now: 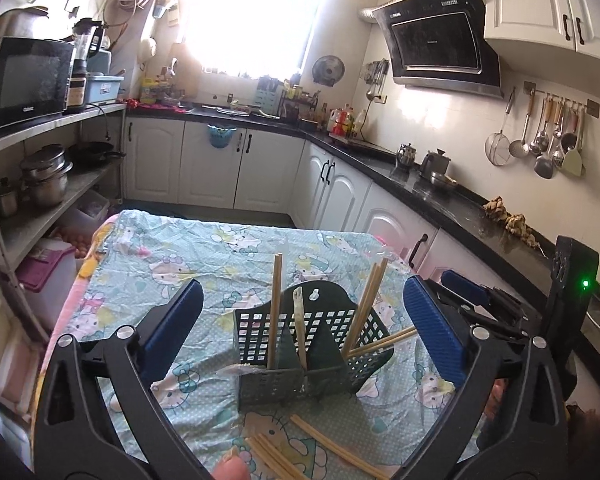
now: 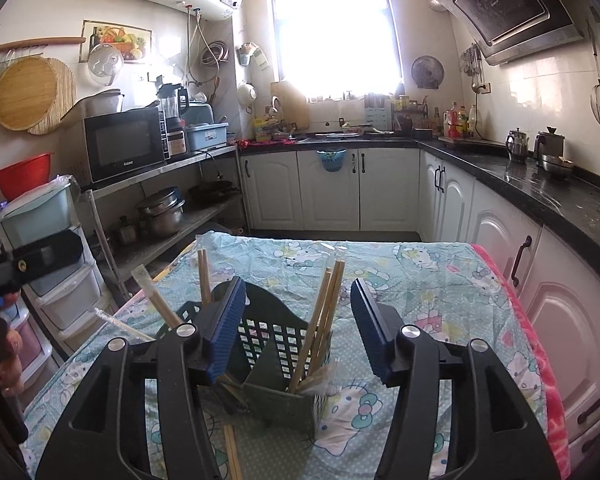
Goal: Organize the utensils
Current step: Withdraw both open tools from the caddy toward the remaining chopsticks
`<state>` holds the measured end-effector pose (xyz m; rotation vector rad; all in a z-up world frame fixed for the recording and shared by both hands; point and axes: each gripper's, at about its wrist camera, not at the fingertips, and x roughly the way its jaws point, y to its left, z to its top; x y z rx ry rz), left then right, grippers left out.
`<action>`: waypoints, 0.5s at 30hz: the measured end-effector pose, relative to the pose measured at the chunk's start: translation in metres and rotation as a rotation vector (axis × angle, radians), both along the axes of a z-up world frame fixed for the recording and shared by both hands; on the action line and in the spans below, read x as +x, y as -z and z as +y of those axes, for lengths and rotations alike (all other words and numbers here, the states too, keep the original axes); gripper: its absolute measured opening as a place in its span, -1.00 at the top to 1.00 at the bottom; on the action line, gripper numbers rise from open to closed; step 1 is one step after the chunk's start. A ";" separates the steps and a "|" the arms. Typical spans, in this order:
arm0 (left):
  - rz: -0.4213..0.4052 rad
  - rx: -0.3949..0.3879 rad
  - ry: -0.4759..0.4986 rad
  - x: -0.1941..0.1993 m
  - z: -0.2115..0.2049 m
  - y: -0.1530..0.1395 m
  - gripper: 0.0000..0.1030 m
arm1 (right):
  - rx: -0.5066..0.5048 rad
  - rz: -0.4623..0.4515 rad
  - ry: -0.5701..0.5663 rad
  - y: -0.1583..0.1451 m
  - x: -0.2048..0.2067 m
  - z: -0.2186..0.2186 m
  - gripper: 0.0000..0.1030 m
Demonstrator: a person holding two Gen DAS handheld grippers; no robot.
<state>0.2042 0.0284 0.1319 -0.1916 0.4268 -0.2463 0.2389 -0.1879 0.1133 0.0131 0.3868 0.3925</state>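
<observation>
A dark green slotted utensil basket (image 1: 312, 356) stands on the table with wooden chopsticks (image 1: 275, 308) upright and leaning in its compartments. It also shows in the right wrist view (image 2: 284, 360) with chopsticks (image 2: 324, 320) leaning in it. Loose chopsticks (image 1: 332, 448) lie on the cloth in front of it. My left gripper (image 1: 300, 324) is open and empty, its blue pads either side of the basket. My right gripper (image 2: 298, 328) is open and empty just above the basket. The other gripper's blue pad (image 1: 464, 284) shows at the right in the left wrist view.
The table wears a cartoon-print cloth (image 1: 204, 256), also in the right wrist view (image 2: 420, 280). White cabinets under a black counter (image 2: 540, 184) run along the right. A shelf rack with a microwave (image 2: 124, 144) and pots stands on the left. Plastic drawers (image 2: 56, 280) stand near the table's left edge.
</observation>
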 end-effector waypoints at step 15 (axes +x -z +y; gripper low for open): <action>-0.006 -0.022 -0.027 -0.032 0.012 0.003 -0.80 | -0.021 -0.035 -0.036 -0.009 -0.043 -0.002 -0.13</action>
